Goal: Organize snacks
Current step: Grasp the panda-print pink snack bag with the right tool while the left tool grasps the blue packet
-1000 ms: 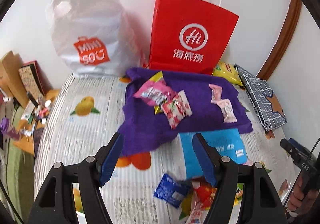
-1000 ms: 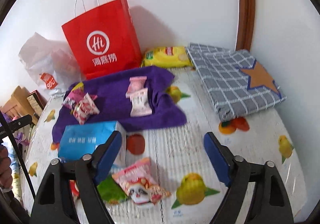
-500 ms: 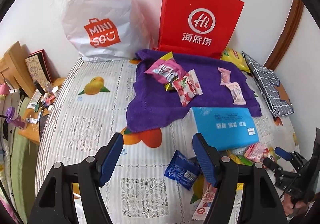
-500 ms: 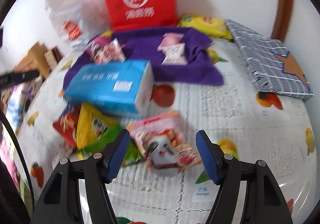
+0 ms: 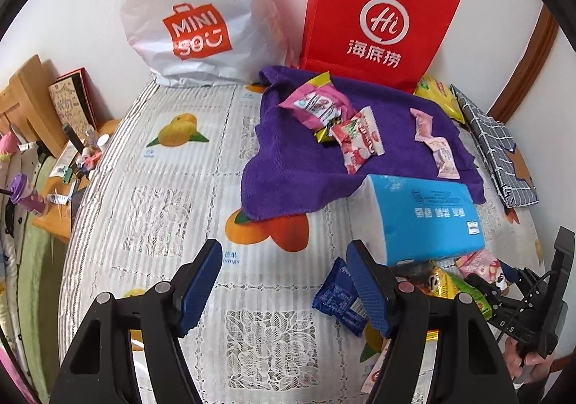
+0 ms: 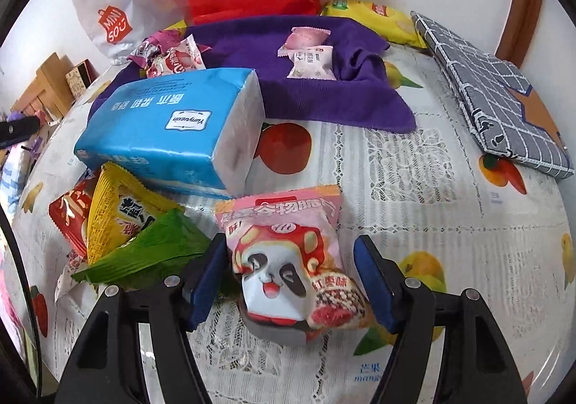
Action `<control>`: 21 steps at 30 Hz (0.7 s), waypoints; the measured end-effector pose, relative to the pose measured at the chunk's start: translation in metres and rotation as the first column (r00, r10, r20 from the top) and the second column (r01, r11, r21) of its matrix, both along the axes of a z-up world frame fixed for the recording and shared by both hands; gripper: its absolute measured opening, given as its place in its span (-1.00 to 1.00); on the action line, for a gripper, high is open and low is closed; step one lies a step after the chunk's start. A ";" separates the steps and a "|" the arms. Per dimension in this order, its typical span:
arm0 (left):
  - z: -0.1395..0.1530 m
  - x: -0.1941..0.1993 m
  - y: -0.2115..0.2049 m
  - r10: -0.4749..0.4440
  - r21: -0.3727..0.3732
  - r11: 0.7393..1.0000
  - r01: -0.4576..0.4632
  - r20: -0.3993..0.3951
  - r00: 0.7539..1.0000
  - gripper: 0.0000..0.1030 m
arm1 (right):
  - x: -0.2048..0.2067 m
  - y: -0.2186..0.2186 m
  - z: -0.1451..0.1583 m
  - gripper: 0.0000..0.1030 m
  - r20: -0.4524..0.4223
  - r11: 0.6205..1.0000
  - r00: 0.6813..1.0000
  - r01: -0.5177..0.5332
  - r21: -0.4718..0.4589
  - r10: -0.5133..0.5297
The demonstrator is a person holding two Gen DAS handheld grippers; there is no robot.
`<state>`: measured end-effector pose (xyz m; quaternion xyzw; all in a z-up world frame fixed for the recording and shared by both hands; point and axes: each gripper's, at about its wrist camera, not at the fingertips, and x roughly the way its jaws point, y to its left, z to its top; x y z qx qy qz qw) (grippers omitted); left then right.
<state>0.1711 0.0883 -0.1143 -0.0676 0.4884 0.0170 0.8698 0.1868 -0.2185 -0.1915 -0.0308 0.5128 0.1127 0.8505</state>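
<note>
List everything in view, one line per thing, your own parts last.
paper bag: 1, red, at the wall
plastic bag: 1, white, left of the paper bag
towel: 1, purple, before the paper bag
snack packets on towel: about 5, pink and red
tissue pack: 1, blue, at the towel's near edge
panda snack: 1, pink, between the right gripper's fingers
folded cloth: 1, grey check, right
blue packet: 1, beside the left gripper
left gripper: open
right gripper: open
</note>
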 end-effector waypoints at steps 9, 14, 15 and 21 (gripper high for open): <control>-0.030 -0.002 -0.011 -0.048 0.004 0.999 0.048 -0.057 0.997 0.36 | -0.006 -0.017 0.003 0.01 0.011 0.999 0.999 0.048 0.025 -0.048; -0.051 -0.007 -0.024 -0.125 0.021 0.992 0.127 -0.083 0.989 0.36 | -0.012 -0.038 0.016 0.01 0.043 0.994 0.994 0.104 0.040 -0.105; -0.055 -0.009 -0.028 -0.150 0.035 0.988 0.153 -0.083 0.985 0.36 | -0.013 -0.042 0.019 0.01 0.050 0.993 0.992 0.115 0.036 -0.116; -0.062 -0.013 -0.043 -0.258 0.010 0.966 0.260 -0.067 0.964 0.52 | -0.014 -0.055 0.027 0.01 0.067 0.987 0.985 0.160 0.022 -0.161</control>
